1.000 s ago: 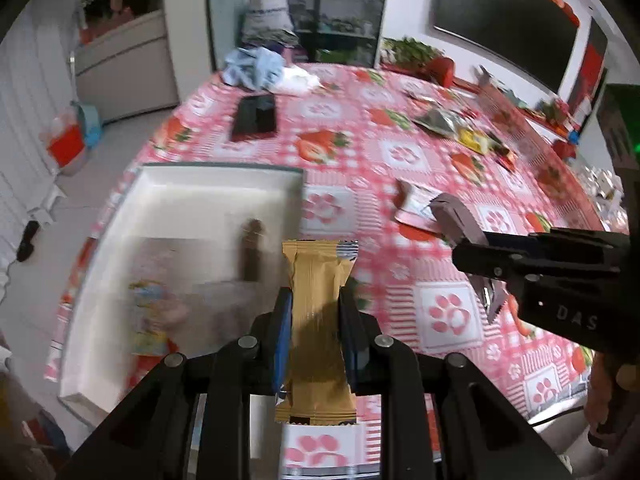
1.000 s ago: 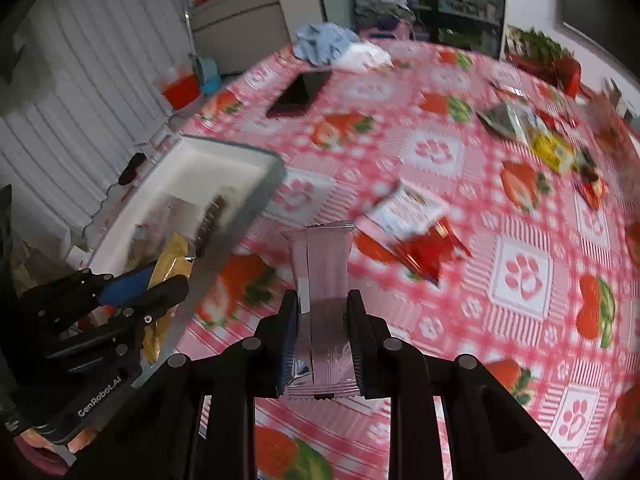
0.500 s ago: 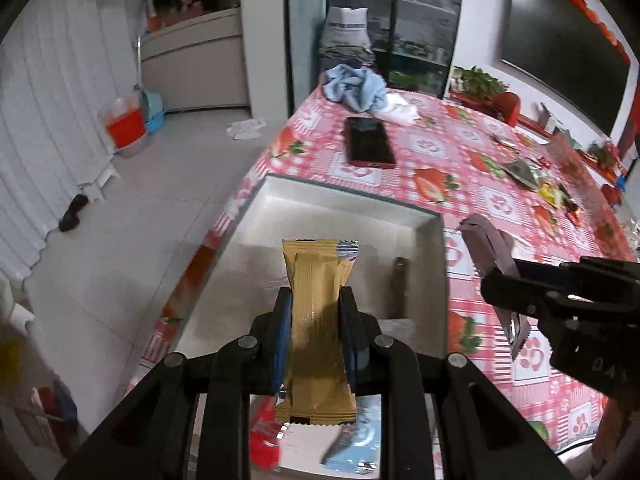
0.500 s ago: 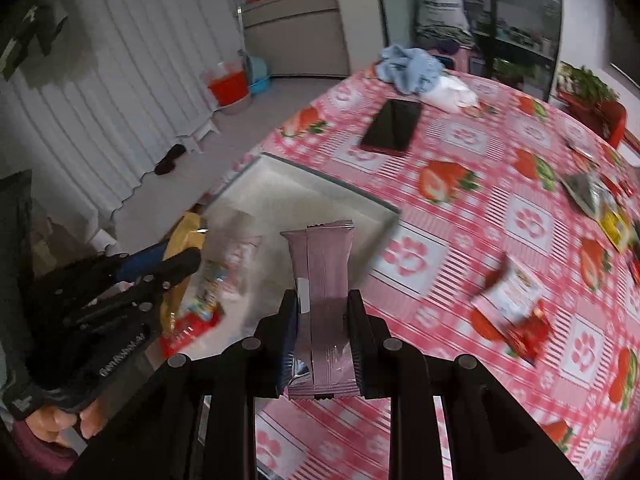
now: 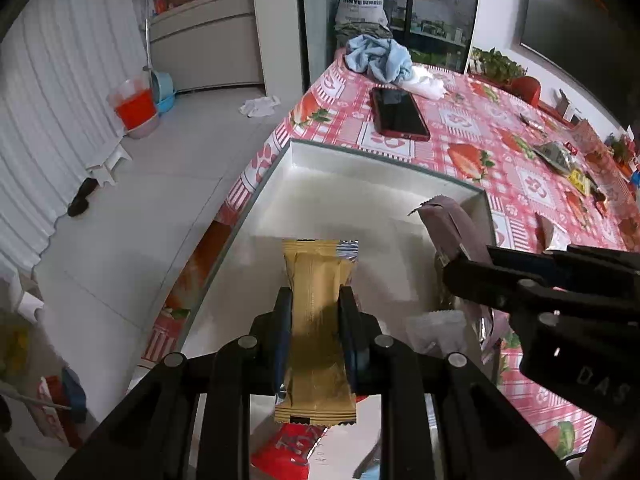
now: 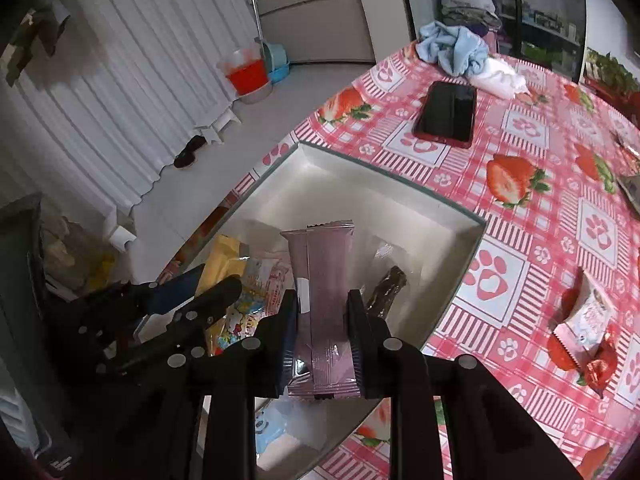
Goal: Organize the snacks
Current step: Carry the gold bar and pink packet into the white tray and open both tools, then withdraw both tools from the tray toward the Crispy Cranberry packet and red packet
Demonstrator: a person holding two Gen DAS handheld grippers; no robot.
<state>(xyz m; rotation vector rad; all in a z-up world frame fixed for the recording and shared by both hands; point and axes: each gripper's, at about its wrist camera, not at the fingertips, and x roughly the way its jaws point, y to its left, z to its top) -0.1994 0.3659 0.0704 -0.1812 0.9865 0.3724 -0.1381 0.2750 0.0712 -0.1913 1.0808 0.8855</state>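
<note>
My left gripper [image 5: 314, 300] is shut on a gold snack packet [image 5: 318, 320] and holds it above the white box [image 5: 360, 192]. My right gripper [image 6: 322, 300] is shut on a mauve snack packet [image 6: 322, 280], also above the white box [image 6: 460, 216]. The mauve packet [image 5: 448, 224] and the right gripper show at the right of the left wrist view. The left gripper with the gold packet [image 6: 224, 256] shows at the left of the right wrist view. Several snacks lie in the box, among them a dark bar [image 6: 386, 292] and a cartoon-print packet [image 6: 248, 316].
The box sits at the near corner of a table with a pink strawberry cloth [image 6: 540, 200]. A phone [image 6: 446, 114], a blue cloth [image 6: 452, 50] and loose snack packets [image 6: 584, 320] lie on the table. A red bucket [image 6: 246, 76] stands on the floor at left.
Both grippers have moved left and closer over the box, each keeping its packet. The box now fills the middle of both views.
</note>
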